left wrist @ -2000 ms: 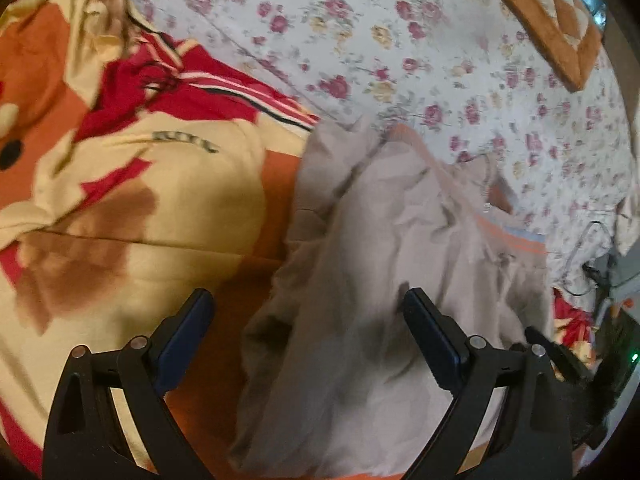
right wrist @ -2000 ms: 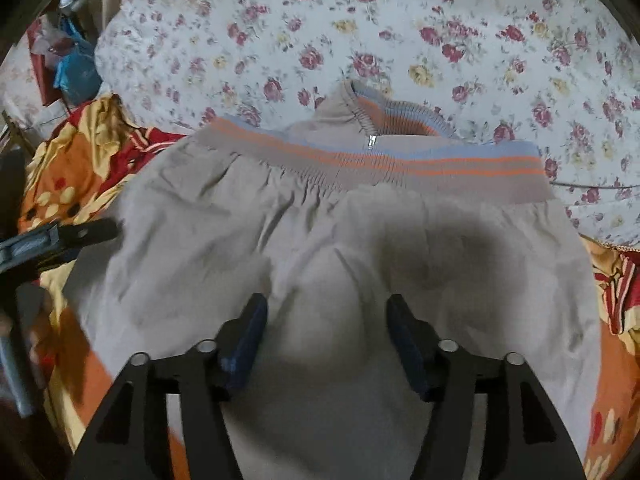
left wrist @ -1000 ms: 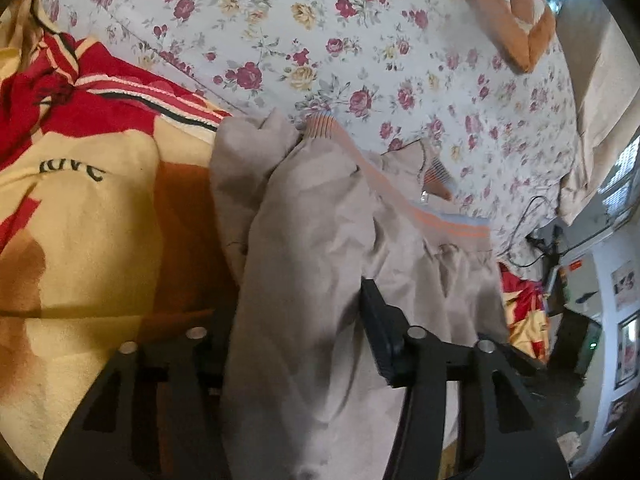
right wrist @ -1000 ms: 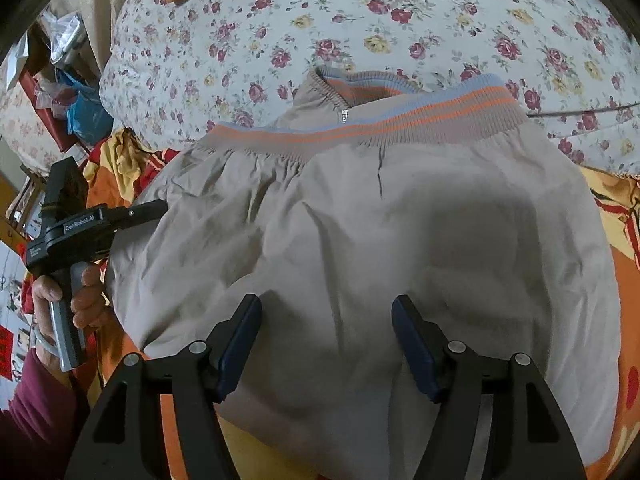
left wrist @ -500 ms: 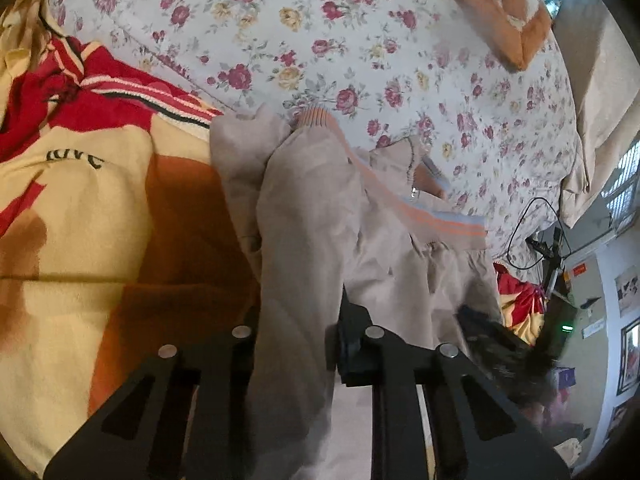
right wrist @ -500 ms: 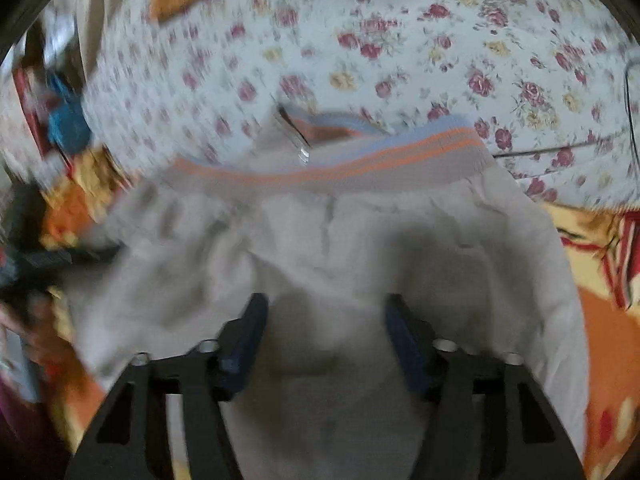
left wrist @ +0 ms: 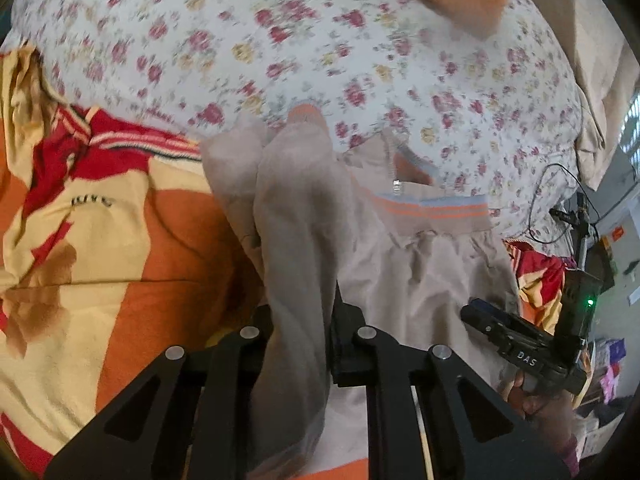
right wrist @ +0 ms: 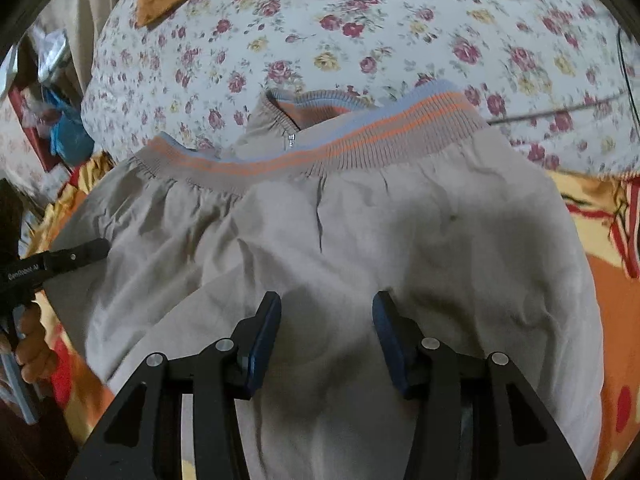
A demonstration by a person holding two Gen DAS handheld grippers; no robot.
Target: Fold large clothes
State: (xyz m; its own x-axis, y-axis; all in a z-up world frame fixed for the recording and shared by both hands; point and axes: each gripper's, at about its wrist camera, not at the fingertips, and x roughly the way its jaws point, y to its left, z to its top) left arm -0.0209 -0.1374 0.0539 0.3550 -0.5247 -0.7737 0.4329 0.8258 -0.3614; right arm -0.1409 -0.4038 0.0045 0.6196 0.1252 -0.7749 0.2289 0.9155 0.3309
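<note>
- Left wrist view: left gripper (left wrist: 302, 320) clamped on a bunched fold of the beige jacket (left wrist: 420, 272), fold pulled up between the pads.
- Jacket spread on the orange-and-yellow blanket (left wrist: 120, 240), striped hem (left wrist: 432, 210) toward the floral quilt (left wrist: 320, 40).
- Right of the jacket: right gripper (left wrist: 476, 312) over the cloth, held by a hand (left wrist: 536, 400); black cable (left wrist: 560, 200) on the quilt beyond.
- Right wrist view: right gripper (right wrist: 326, 336) over the jacket (right wrist: 400, 240), blue pads (right wrist: 264, 336) apart, nothing pinched between them.
- Left of the jacket: left gripper (right wrist: 92, 250) at the cloth's edge.
- Beyond the hem (right wrist: 360, 140): collar with zipper pull (right wrist: 291, 141), then quilt (right wrist: 360, 20).
</note>
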